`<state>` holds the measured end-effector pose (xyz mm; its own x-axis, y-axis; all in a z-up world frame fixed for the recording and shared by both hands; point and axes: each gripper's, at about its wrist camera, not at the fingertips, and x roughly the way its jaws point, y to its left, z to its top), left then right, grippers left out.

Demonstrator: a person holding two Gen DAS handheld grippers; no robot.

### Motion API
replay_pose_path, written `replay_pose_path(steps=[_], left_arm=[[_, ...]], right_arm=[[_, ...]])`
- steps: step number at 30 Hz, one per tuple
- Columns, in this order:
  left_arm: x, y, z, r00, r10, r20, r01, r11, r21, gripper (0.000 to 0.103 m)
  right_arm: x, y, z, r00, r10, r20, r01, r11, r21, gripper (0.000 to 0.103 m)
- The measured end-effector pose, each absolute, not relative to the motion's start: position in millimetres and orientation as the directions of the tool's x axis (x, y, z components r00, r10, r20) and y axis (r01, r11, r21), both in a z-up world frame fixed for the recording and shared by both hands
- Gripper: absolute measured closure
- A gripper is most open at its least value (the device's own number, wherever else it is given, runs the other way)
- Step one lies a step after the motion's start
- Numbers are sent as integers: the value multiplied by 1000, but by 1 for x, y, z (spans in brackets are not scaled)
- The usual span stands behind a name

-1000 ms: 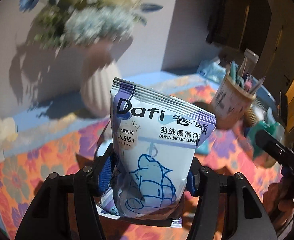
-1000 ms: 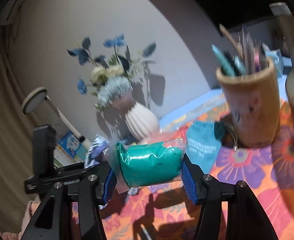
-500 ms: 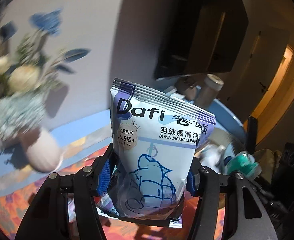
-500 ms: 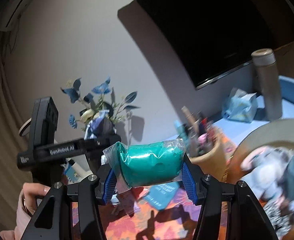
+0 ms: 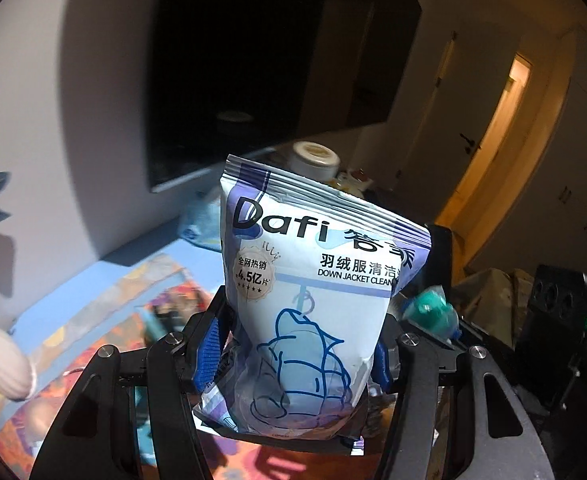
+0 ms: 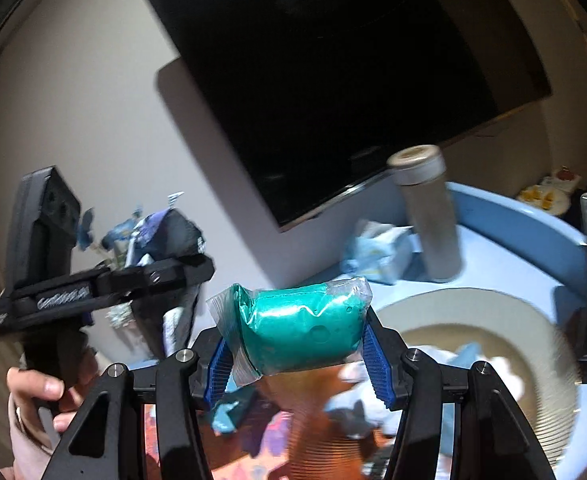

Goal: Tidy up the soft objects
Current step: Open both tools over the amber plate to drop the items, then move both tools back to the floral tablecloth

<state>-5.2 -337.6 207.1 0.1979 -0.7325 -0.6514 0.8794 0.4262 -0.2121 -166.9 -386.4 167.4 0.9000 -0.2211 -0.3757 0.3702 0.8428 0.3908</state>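
Nearest the right camera, the right claw (image 6: 299, 354) is clamped on a teal bundle in clear plastic (image 6: 299, 328), long axis lying crosswise between the blue pads. The round woven basket (image 6: 549, 364) sits just beyond and to the right, already holding soft stuff, so that hand's probably closer to dropping. Over on the left, the left claw (image 5: 293, 354) grips a white-and-purple wipes pouch (image 5: 317, 296), standing upright, puffy and crinkly.
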Motion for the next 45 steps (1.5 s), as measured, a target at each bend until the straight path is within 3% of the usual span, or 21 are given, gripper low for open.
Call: replay_pose_path(steps=[12, 14, 16, 18, 33, 45], left_arm=[[-41, -392, 167, 110, -682, -723, 912, 358, -199, 46], [-42, -399, 161, 92, -666, -740, 914, 351, -203, 41], [-47, -402, 157, 102, -646, -756, 919, 352, -177, 21], [-50, -401, 157, 137, -633, -762, 923, 362, -134, 17], [-46, -372, 161, 137, -645, -752, 912, 379, -158, 17], [-9, -282, 199, 276, -677, -682, 878, 466, -108, 17]], right_arm=[[-199, -448, 142, 812, -320, -488, 540, 731, 418, 46], [-201, -455, 137, 789, -333, -516, 572, 707, 417, 35], [-204, -458, 135, 777, -343, -528, 589, 691, 418, 28], [-207, -461, 131, 765, -345, -545, 606, 672, 425, 21], [-219, -447, 139, 784, -345, -516, 601, 628, 494, 20], [-182, -380, 178, 849, -316, -424, 502, 733, 459, 18]])
